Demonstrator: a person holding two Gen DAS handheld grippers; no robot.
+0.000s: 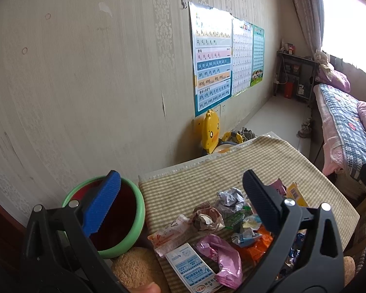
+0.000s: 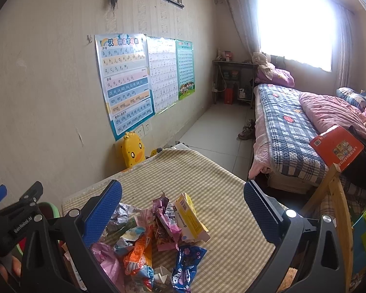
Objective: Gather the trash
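Crinkly wrappers (image 2: 163, 227) on the tabletop (image 2: 222, 178) look light, soft and slippery, so pinch a bunched middle; the left gripper (image 1: 183, 202) and right gripper (image 2: 183, 210) are wide open and hold nothing.

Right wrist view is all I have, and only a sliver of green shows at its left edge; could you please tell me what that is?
Observer: It is the rim of a round bin, green outside and dark red inside, standing just off the left edge of the table.
Operator: Thank you. Is there any trash in it yet?
Observer: None shows in the part of its inside that I can see; a blue finger of the left tongs covers the rest.
Operator: Which piece lies on the bin's side of the pile?
Observer: A flat white-and-blue carton lies at the near corner of the pile, on the bin's side.
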